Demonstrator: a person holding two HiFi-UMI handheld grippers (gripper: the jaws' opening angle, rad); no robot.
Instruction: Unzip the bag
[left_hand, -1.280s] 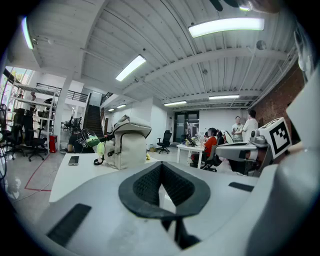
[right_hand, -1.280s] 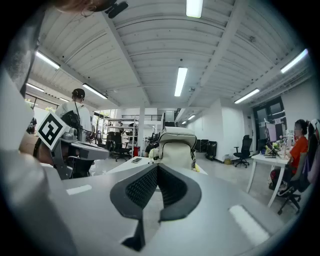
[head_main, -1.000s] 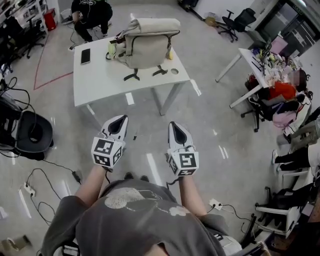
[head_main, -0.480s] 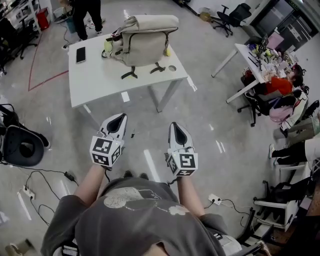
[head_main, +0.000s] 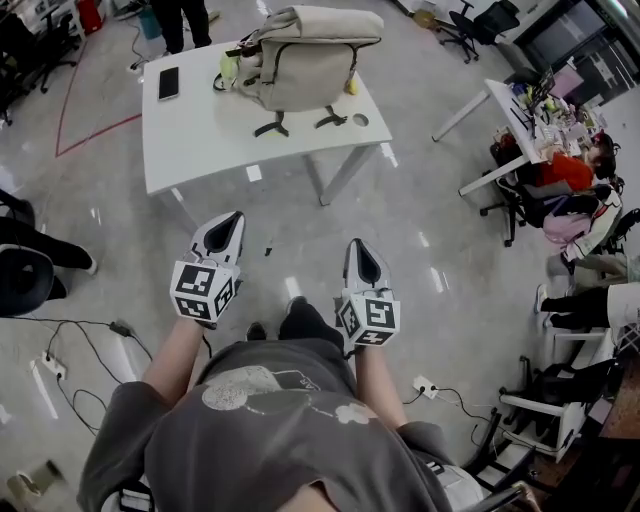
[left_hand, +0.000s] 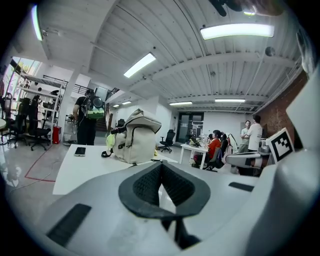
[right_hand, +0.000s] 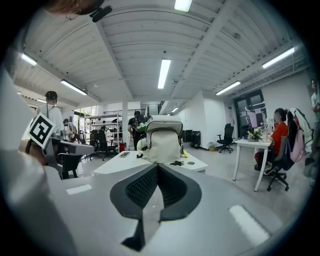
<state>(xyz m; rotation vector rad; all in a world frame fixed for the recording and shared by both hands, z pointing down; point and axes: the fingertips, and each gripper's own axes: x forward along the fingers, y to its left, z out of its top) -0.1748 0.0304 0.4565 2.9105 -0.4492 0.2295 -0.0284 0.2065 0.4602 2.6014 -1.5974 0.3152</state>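
A beige backpack (head_main: 308, 58) stands upright on a white table (head_main: 210, 135) some way ahead of me; it also shows as the backpack (left_hand: 135, 143) in the left gripper view and the backpack (right_hand: 163, 141) in the right gripper view. My left gripper (head_main: 227, 228) is held over the floor, well short of the table, jaws shut with nothing between them. My right gripper (head_main: 359, 254) hangs beside it at the same height, also shut and empty. Both point toward the table.
A black phone (head_main: 168, 82) lies on the table's left part, and a yellow-green item (head_main: 228, 68) sits beside the backpack. A person (head_main: 180, 15) stands behind the table. Desks, chairs and seated people (head_main: 560, 170) fill the right side. Cables (head_main: 70, 345) lie on the floor at left.
I have stepped closer; the table and backpack sit nearer and one foot shows forward. Both grippers stay shut and side by side.
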